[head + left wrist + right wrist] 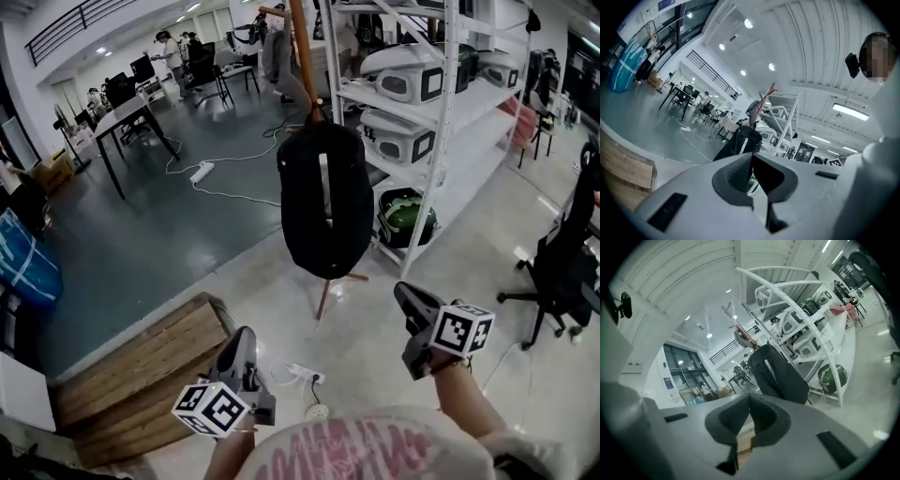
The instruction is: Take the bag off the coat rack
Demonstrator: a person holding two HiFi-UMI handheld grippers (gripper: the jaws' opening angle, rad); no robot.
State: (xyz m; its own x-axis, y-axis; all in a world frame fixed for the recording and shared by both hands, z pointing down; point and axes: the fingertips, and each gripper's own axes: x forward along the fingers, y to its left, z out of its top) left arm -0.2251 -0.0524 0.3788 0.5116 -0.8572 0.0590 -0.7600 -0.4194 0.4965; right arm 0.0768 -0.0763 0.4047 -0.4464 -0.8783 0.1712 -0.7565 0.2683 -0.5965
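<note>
Black soft fabric bag [325, 197], pale stripe down the middle, is hanging limp from the wooden coat rack [302, 47], well ahead of both sets of fingertips. Left gripper [246, 339] and right gripper [409, 298] are sitting clenched on nothing. I'm reading this as the approach step. The next move is calling for opened jaws at the top loop, probably hooked on a peg.

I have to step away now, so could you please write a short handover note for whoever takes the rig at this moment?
Left tongs: shut, empty, held low, short of the black bag.
Right tongs: shut, empty, also low and clear of it.
Black bag: hangs on the wooden coat rack, beside the white shelving unit.
Done: nothing yet; the bag is untouched.
Left: open the tongs, reach up, grip the bag, lift it off the rack.
</note>
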